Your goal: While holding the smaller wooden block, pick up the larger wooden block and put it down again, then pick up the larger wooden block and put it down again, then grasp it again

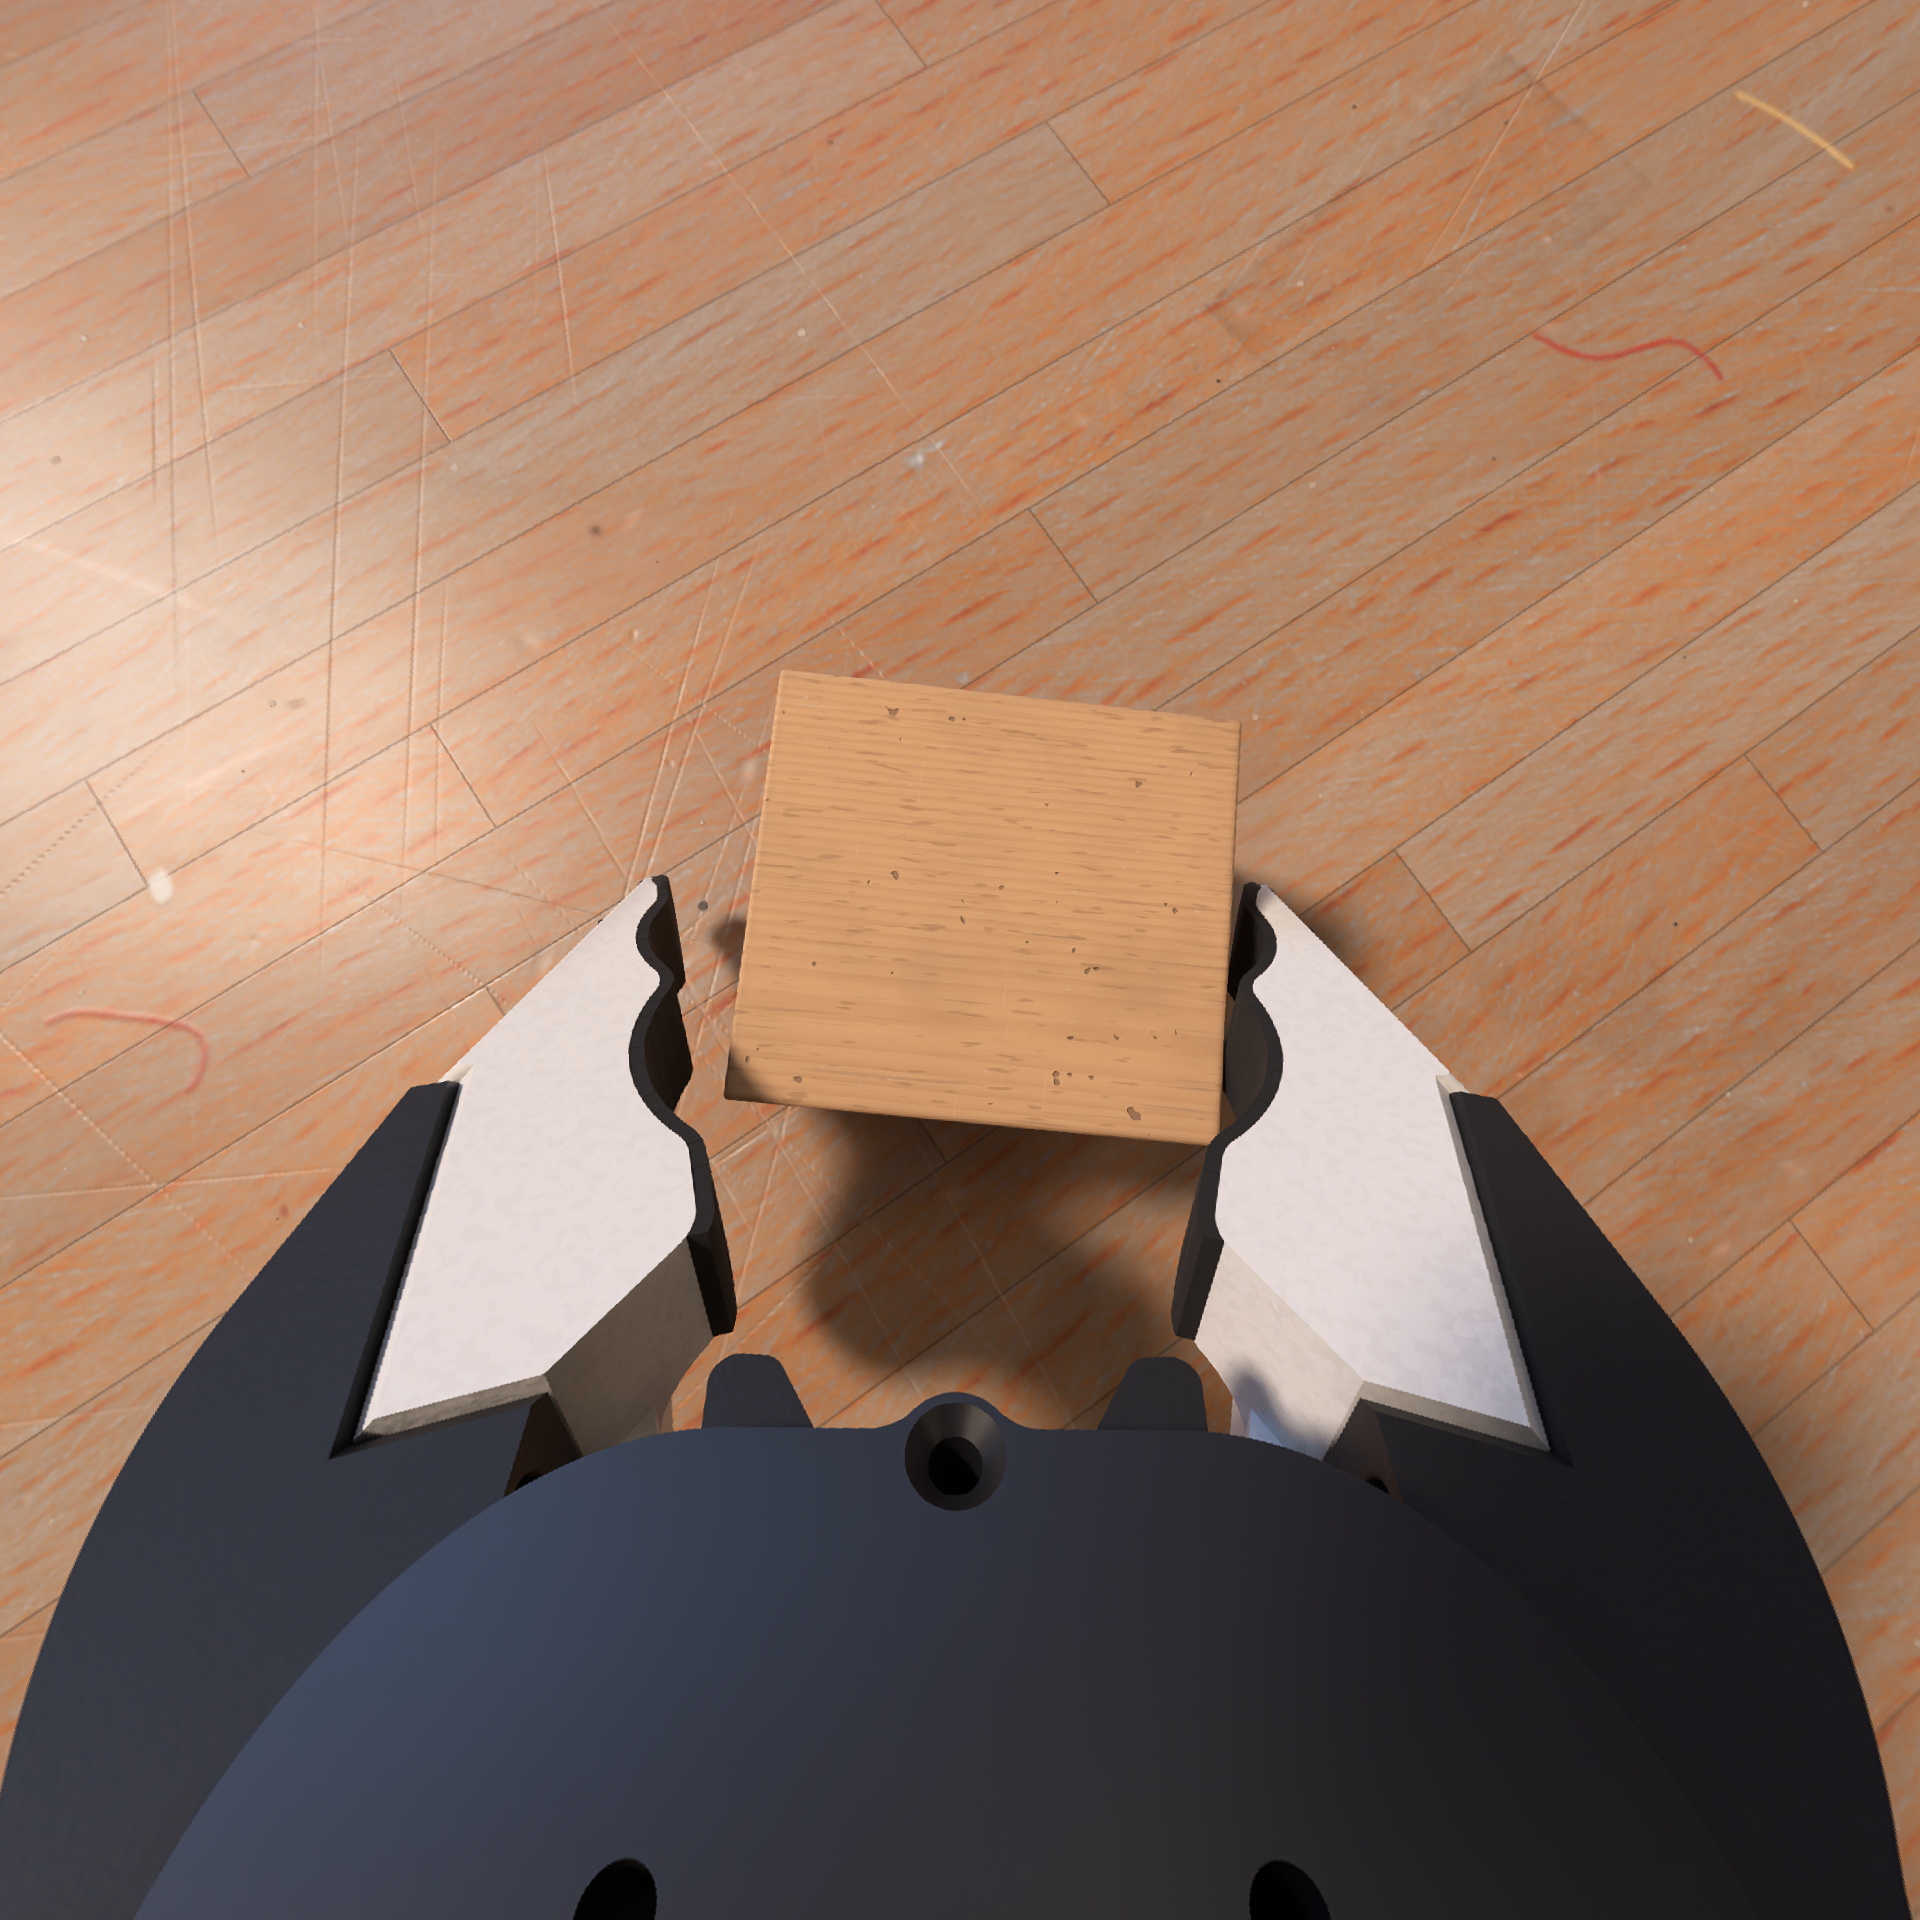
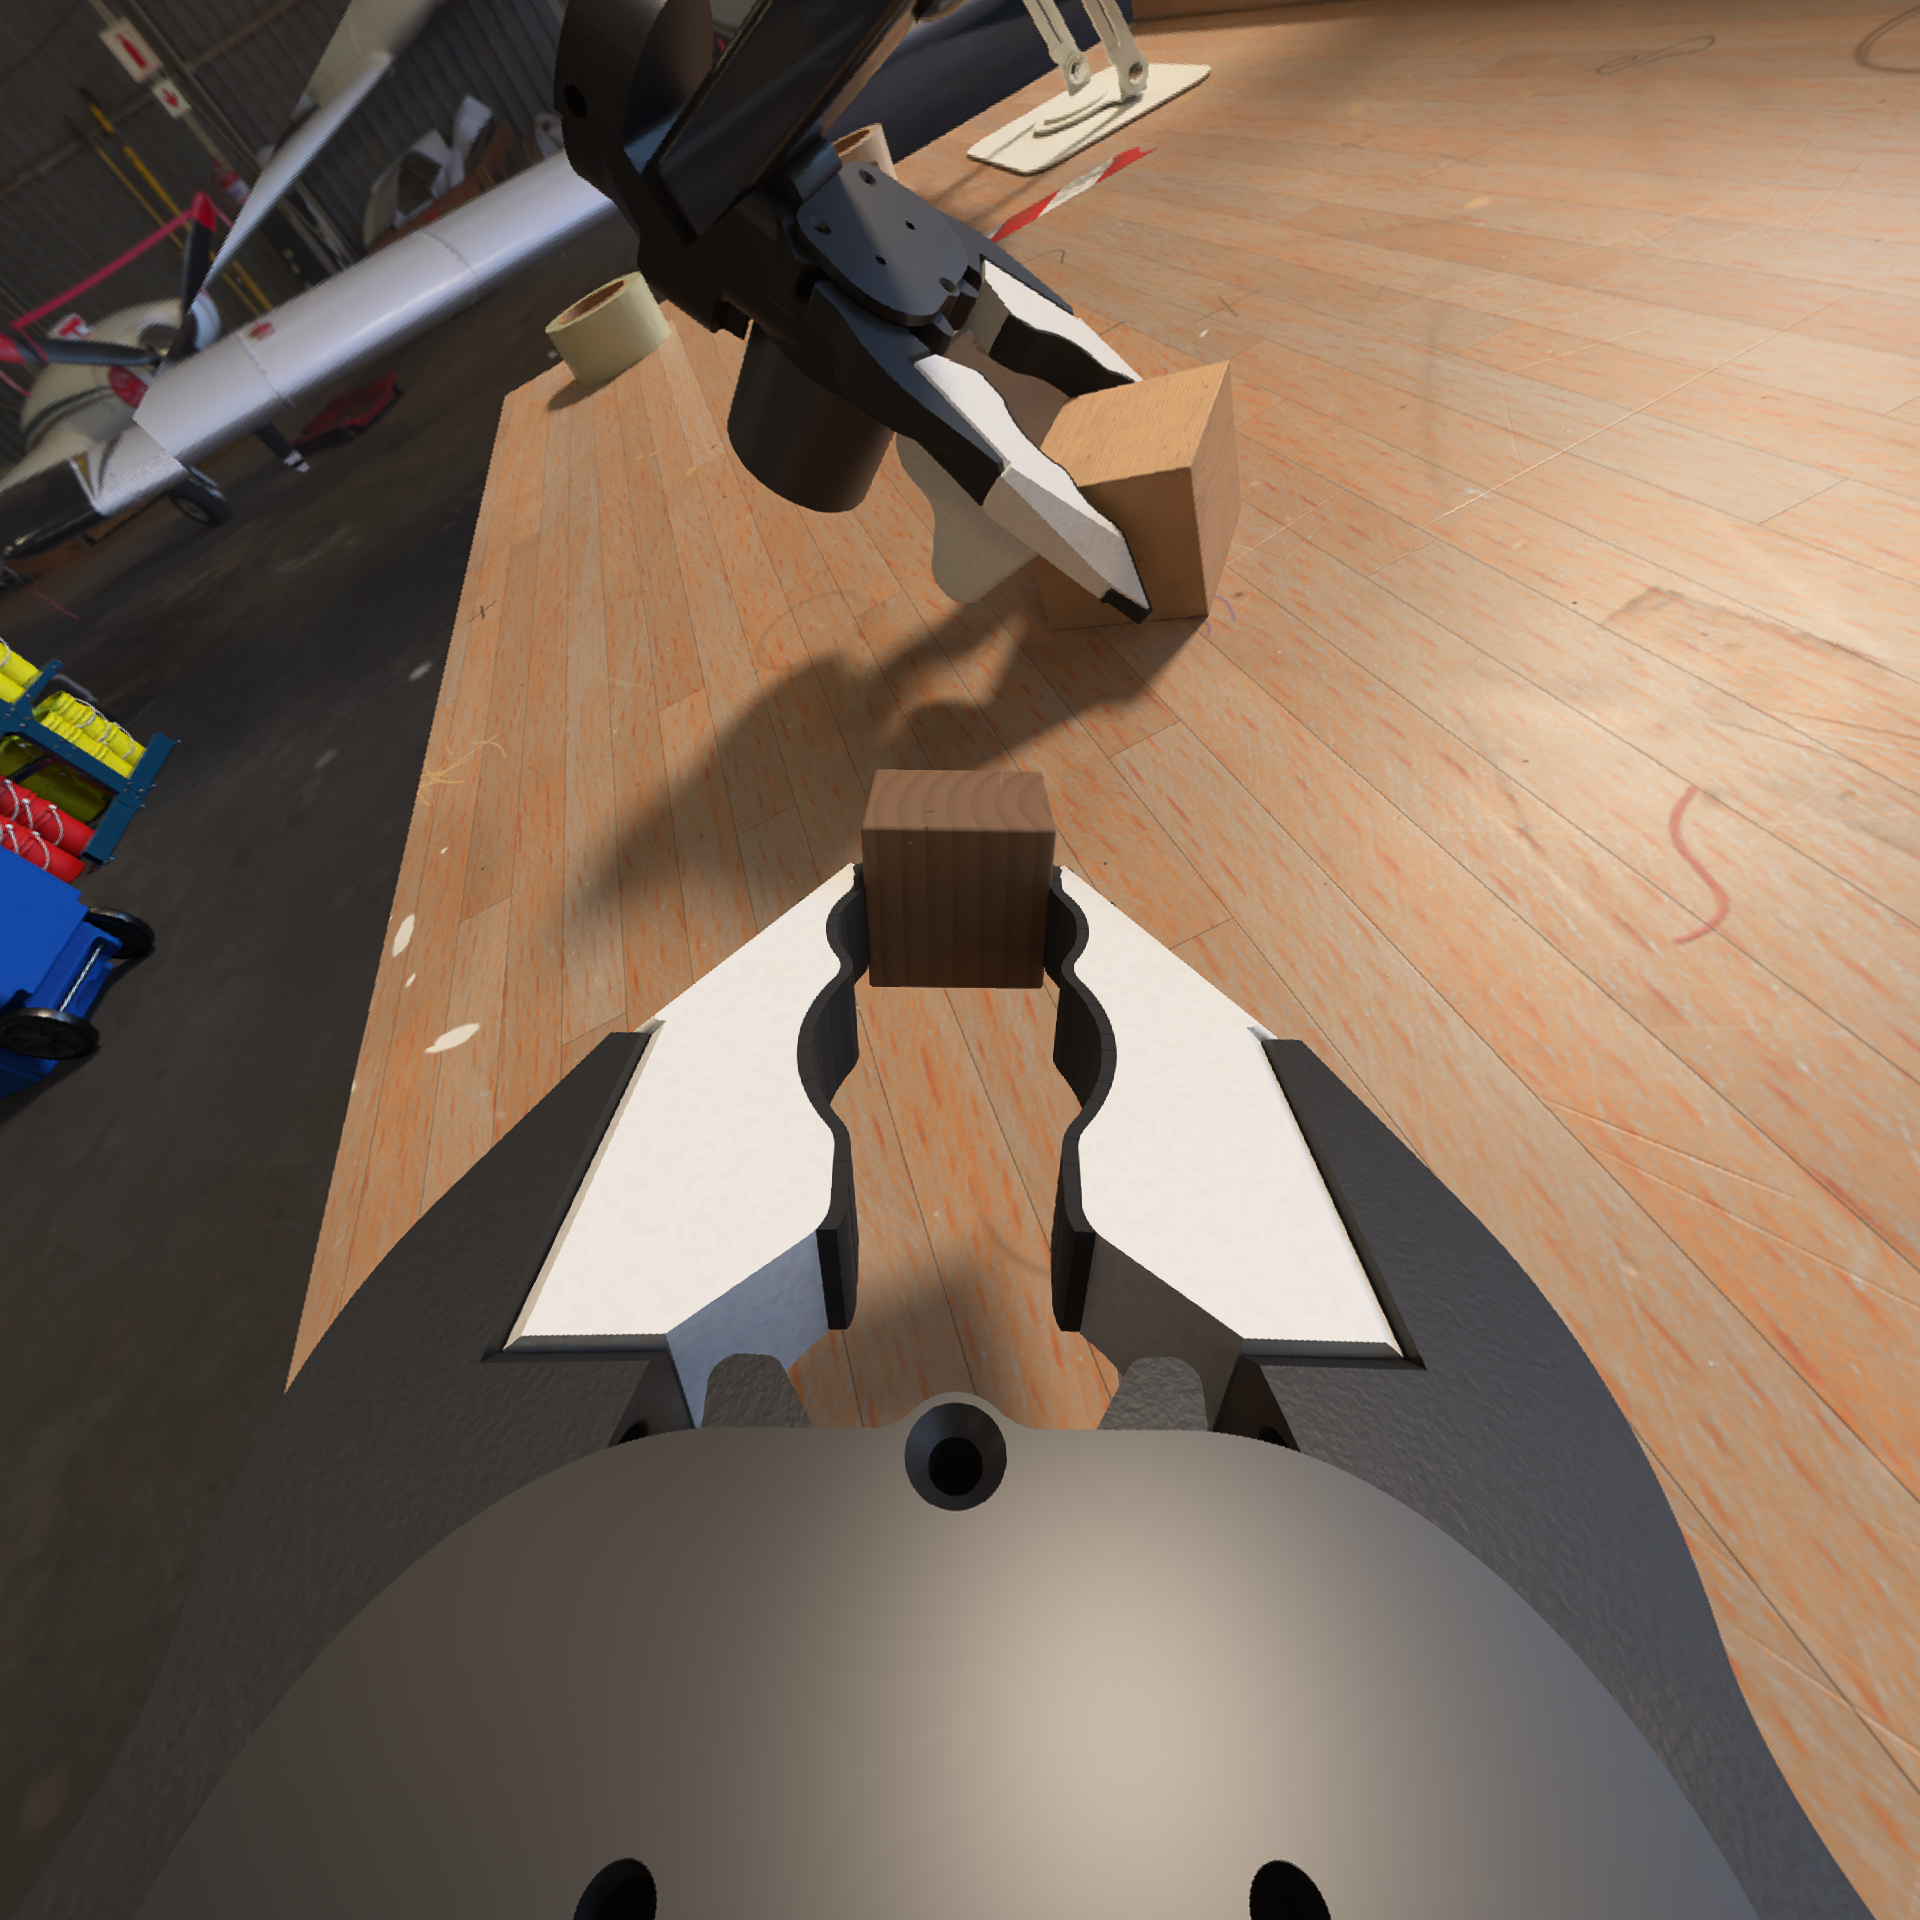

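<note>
The larger wooden block (image 1: 987,914) is light tan and rests on the wooden table (image 1: 416,416). My left gripper (image 1: 956,914) is open around it. A small gap shows at the left finger (image 1: 582,1091), and the right finger (image 1: 1340,1091) is at the block's side. The right wrist view shows this block (image 2: 1174,457) farther off, with the left gripper (image 2: 1127,488) slanting down over it. My right gripper (image 2: 956,883) is shut on the smaller, dark brown wooden block (image 2: 954,894) and holds it at its fingertips above the table.
A roll of tape (image 2: 608,327) lies at the table's far left corner. The table's left edge (image 2: 436,831) drops to a dark floor with a blue bin (image 2: 42,956) and a small aircraft (image 2: 312,312). A white stand (image 2: 1091,104) is far back.
</note>
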